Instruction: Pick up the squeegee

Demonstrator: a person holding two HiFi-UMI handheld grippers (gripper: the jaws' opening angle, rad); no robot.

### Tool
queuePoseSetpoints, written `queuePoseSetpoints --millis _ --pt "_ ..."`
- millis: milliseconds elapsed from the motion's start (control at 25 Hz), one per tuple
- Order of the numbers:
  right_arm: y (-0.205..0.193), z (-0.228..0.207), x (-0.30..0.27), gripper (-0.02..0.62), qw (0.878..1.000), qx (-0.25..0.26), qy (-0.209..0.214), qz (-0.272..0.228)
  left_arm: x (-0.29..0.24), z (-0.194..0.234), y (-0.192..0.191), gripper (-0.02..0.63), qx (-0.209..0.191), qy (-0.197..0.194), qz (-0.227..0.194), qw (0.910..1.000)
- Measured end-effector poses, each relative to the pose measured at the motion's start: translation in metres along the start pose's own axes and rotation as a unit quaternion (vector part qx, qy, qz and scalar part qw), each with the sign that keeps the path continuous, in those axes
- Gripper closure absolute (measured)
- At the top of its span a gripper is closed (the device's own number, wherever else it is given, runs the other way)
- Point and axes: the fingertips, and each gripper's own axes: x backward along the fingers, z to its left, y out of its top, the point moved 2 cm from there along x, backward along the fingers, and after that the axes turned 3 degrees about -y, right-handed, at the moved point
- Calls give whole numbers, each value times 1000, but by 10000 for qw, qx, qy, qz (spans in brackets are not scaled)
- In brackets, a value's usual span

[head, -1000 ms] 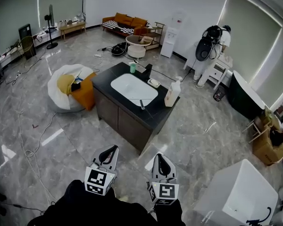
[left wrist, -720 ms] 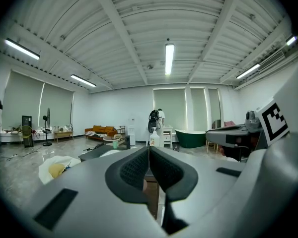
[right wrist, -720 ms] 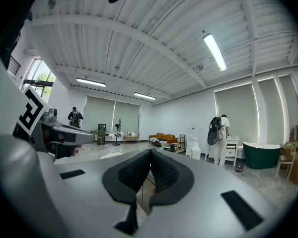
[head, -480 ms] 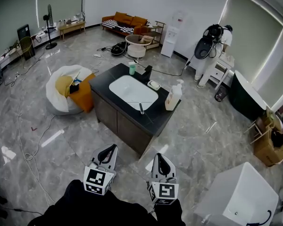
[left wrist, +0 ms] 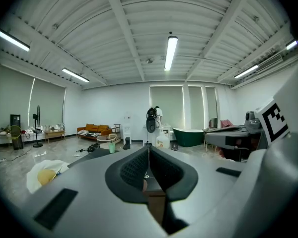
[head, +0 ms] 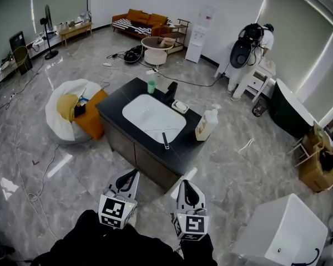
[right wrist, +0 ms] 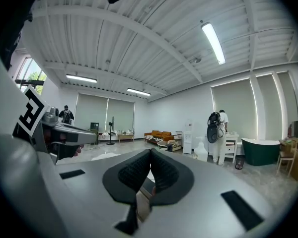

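Item: slim dark-handled squeegee (head: pixel 165 140) | lies on black-topped counter (head: pixel 115 101), at white sink's (head: pixel 152 118) front rim | left gripper (head: pixel 132 175), right gripper (head: pixel 187 184): fingers clenched, empty (well short of counter, so likely mid-approach).

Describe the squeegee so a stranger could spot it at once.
Find the black-topped cabinet mid-room, with a white sink in it. The squeegee lies at the sink's near edge: a slim dark stick lying flat, unlike the upright bottle and green cup.
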Motion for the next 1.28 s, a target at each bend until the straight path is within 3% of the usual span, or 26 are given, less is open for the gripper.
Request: queuePoseSetpoints --millis 640,1280 --pt "23 30 -162 578 9991 75 -386 169 -113 135 18 578 91 -525 63 9986" --pt "16 30 -229 578 9966 99 -727 376 -160 195 13 578 135 -760 88 9970"
